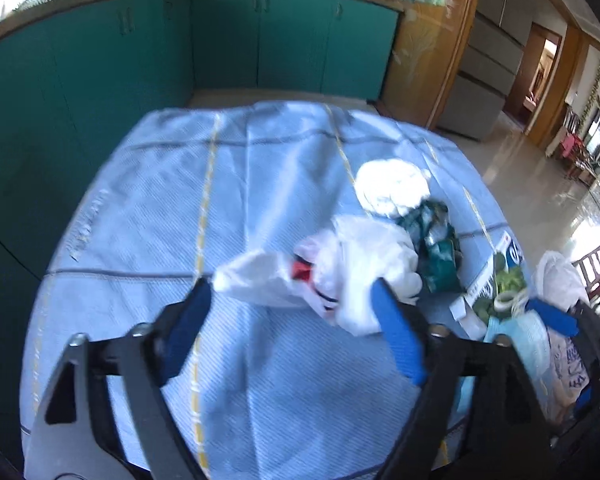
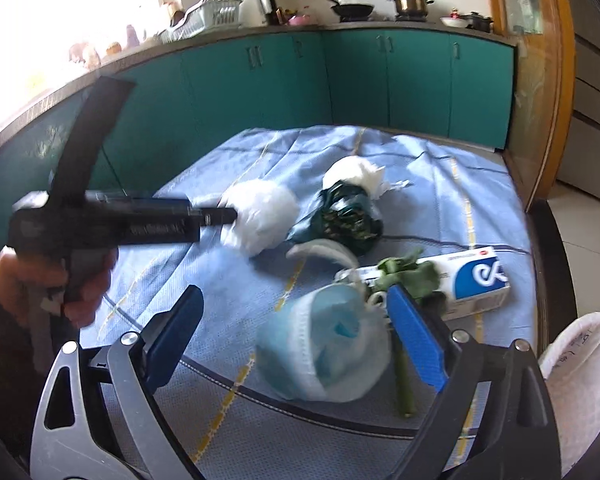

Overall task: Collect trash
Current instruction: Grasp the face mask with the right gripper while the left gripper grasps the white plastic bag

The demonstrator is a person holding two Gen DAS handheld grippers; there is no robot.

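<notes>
- Left wrist view: the left gripper [image 1: 292,308] hovers over a table under a pale blue checked cloth [image 1: 148,200]. Its blue-padded fingers [image 1: 398,336] are spread wide and hold nothing; a crumpled white plastic bag [image 1: 340,276] with a red scrap showing lies at the fingertips, apparently touching or just ahead of them.
- Beyond that bag lie a dark green crumpled bag [image 1: 440,256] and a white wad [image 1: 392,188], close together.
- Right wrist view: the right gripper [image 2: 296,320] is also wide open and empty. A crumpled blue and white face mask [image 2: 324,344] sits between its fingers, though I cannot tell whether either pad touches it.
- Just beyond the mask lie green vegetable scraps [image 2: 408,274] on a white and blue carton [image 2: 472,280]. A loose green stalk [image 2: 404,384] lies beside the right finger.
- A white sack [image 2: 580,364] at the table's right edge is probably the collecting bag.
- The picture is motion-blurred, so exact contact is uncertain.
- Risks, as I judge them: thin plastic may slip from the pads or be caught only by a corner and trail; the closing fingers may pinch the cloth and drag everything; the mask may be pushed away rather than gripped; the stalk could roll off the edge.
</notes>
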